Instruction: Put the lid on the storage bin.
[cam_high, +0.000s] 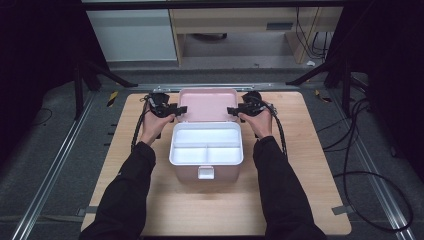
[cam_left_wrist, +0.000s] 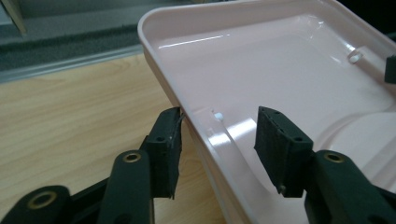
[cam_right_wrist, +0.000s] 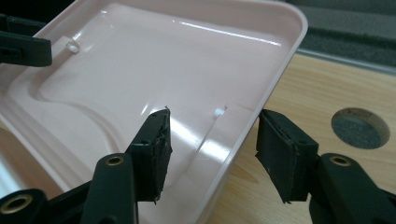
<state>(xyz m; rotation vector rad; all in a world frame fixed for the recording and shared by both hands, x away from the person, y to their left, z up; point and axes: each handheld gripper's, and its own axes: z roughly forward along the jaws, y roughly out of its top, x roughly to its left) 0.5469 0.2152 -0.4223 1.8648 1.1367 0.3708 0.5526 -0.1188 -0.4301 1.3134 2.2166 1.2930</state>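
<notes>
A pink box (cam_high: 206, 172) sits at the middle of a wooden table (cam_high: 300, 165), its lid (cam_high: 207, 102) swung open and lying back behind it toward the table's far edge. Inside the box rests a white tray (cam_high: 206, 145) with one long compartment and two smaller ones, and a white latch (cam_high: 206, 172) shows on the front wall. The lid is glossy moulded plastic with rounded corners and a raised rim. The tabletop is pale wood grain with a round hole (cam_right_wrist: 360, 128) near the lid's side; grey carpeted floor, metal rails and black cables surround it, with light cabinets beyond. The left gripper (cam_left_wrist: 219, 135) straddles the lid's left rim, jaws apart, one pad (cam_left_wrist: 169, 144) touching the outside of the rim, the other clear above the inner face. The right gripper (cam_right_wrist: 212, 140) straddles the right rim likewise, jaws apart, neither pad pressing on it.
</notes>
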